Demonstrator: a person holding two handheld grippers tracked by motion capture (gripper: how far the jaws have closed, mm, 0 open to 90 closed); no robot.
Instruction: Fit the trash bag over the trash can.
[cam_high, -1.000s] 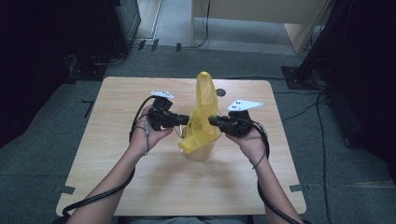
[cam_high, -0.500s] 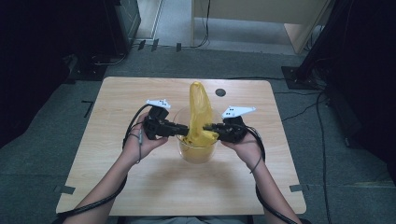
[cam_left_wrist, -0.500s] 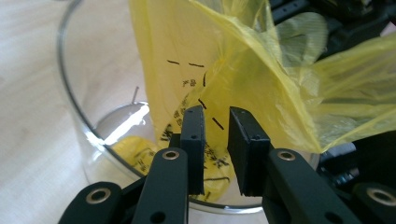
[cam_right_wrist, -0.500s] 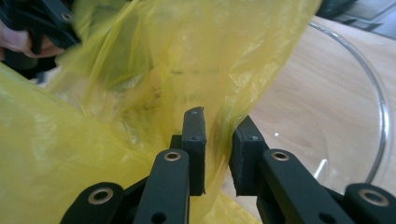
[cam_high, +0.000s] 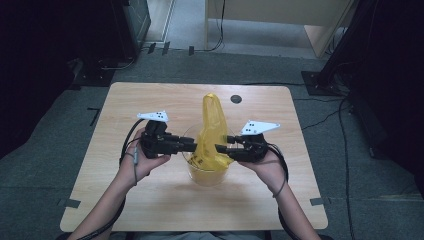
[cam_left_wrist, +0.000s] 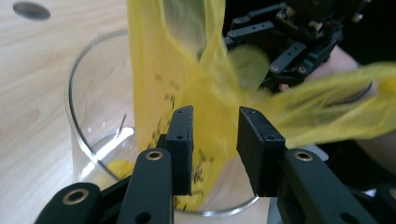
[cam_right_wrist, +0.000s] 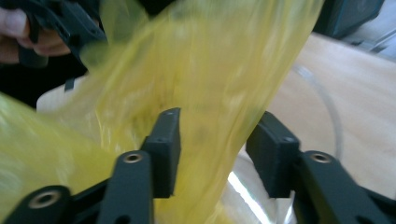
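While both grippers meet over the glass jar at table centre, the yellow plastic bag sits half stuffed inside it, its top standing up toward 12 o'clock above the rim; left gripper comes in from 9 o'clock, right gripper from 3 o'clock; jaws on both have just been opening. In the left gripper view the jaws stand apart with bag film between them, pads not pressing; the right gripper view gives the same, jaws wide apart, yellow film loose in the gap, blurred.

Risks as I judge them: with neither grip on, the springy film can puff back up and climb out of the jar; the loose flap trailing toward 3 o'clock in the left gripper view can snag a jaw and get dragged out on withdrawal; a re-grab that goes too low can knock the rim and tip or slide the jar on the wooden table, since nothing steadies it; both tools crowd the same opening, so the jaws may clash; thin film could tear if pinched against the glass.
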